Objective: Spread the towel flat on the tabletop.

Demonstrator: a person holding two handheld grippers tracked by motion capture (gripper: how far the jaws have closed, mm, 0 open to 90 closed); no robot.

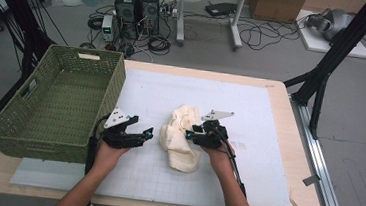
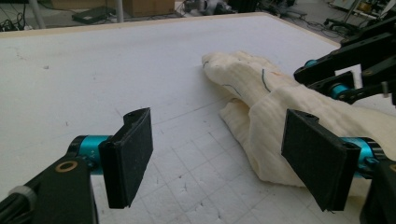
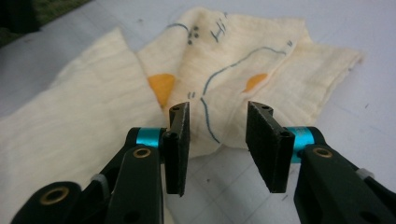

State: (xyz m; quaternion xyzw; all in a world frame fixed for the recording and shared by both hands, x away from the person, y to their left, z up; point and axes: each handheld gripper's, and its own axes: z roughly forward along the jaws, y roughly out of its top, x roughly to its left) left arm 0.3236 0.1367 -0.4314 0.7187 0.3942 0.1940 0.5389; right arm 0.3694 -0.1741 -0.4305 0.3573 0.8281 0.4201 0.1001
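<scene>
A cream cloth [image 1: 182,137] lies bunched on the white foam mat [image 1: 250,109], its long axis running from the person's side of the table toward the far edge, one end nearer the person and the other pointing away with a slight lean toward the green basket [image 1: 55,102]. In the right gripper view the cloth [image 3: 187,70] shows blue line drawing and two orange patches, its layers overlapping unevenly rather than stacked square. The cloth sits well to the right of the basket, not touching it, with bare mat between.

The right gripper [image 1: 191,135] hovers at the cloth's right edge, on the side away from the basket; its jaws stand apart with a moderate gap and hold nothing, the fabric lying just beyond their tips. The left gripper [image 1: 147,132] sits between the cloth and the basket, close to the cloth's near-left edge, its jaws spread wide and empty; in its own view the cloth [image 2: 261,121] lies just ahead and to one side.

Judged from this, the work on the cloth looks early or midway: the fabric is loosely gathered, not neatly folded, and nothing shows inside the basket. Taking hold of an edge, tidying the folds, and perhaps moving the cloth toward the basket all appear to remain.
</scene>
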